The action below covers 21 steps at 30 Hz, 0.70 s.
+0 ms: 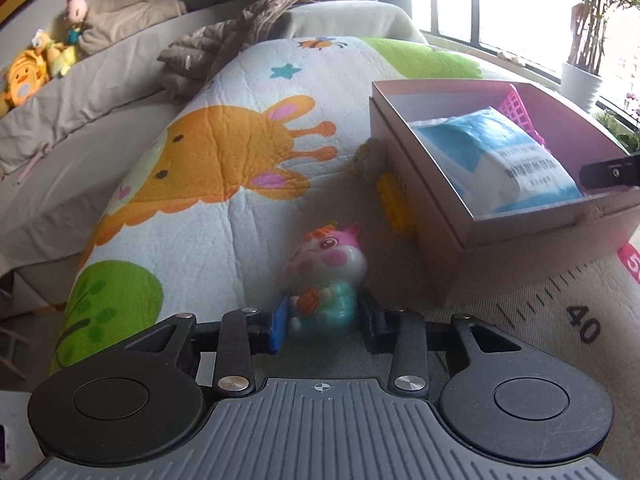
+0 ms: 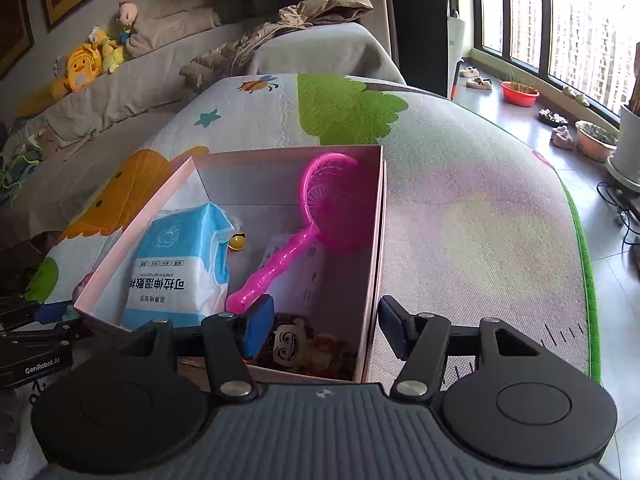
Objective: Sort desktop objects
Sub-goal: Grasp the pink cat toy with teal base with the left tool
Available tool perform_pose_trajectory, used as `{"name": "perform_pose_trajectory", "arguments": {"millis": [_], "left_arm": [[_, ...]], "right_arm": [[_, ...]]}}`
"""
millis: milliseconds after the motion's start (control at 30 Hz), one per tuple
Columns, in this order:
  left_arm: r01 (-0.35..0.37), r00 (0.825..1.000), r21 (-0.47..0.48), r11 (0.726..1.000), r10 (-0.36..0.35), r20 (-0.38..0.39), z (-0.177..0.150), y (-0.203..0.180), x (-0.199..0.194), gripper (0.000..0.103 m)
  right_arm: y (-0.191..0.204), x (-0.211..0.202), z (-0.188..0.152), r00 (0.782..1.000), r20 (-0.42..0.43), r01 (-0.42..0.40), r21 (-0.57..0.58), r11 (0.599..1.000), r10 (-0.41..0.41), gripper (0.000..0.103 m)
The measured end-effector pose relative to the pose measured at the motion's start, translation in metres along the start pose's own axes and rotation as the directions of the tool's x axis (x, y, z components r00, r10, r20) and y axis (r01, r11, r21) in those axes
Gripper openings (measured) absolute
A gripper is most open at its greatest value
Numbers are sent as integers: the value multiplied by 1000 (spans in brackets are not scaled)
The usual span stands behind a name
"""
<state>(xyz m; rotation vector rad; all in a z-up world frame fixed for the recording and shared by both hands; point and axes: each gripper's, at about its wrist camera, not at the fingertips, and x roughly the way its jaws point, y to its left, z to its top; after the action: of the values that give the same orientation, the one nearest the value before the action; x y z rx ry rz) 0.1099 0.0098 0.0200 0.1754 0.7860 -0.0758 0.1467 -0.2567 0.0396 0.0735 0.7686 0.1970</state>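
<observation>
- Your left gripper is clamped on a small pink pig figurine, which stands upright on the cartoon play mat; the blue pad presses its left side and the black finger its right.
- The figurine sits just near-left of the pink cardboard box, apart from the box wall.
- A small yellow toy lies against the box's left wall, farther away than the figurine; what it is cannot be made out.
- Your right gripper holds its fingers apart with nothing pinched between them: the left finger hangs inside the box over the near corner, the right finger outside the box's right wall, so the wall runs between them.
- Inside the box, a blue-and-white wipes pack leans on the left side, a pink plastic scoop net lies diagonally with its head at the far right, and a cartoon-face toy lies at the near end.
- A small yellow round toy rests on the box floor between pack and net handle.
</observation>
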Motion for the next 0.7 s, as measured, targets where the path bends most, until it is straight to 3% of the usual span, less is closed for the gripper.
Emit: {"name": "perform_pose_trajectory", "arguments": {"millis": [200,300,367,500,567,700], "left_arm": [[68,997,9,998,-68,-25,-33,1,-39,40],[159,986,50,986,-157,-50,-51,-8,-59,44],[182,983,75,980,-179,-45,-58,-15,-70,65],[137,989,86,987,-142,51,-55,-17,-86,97],[95,990,47,994,-99,100,-51,-11,-85,100],[47,994,-94,994,-37,98,-52,12,-68,100]], "right_arm": [[4,-2,-2,1000,-4,-8,-6,1000,8,59],[6,-3,-2,1000,-10,-13,-12,1000,13,59],[9,-8,-3,1000,-1,-6,-33,999,6,59],[19,-31,6,996,75,45,-99,994,-38,59],[30,-44,16,993,114,53,-136,989,-37,59],[72,-49,45,994,104,3,-231,973,21,57]]}}
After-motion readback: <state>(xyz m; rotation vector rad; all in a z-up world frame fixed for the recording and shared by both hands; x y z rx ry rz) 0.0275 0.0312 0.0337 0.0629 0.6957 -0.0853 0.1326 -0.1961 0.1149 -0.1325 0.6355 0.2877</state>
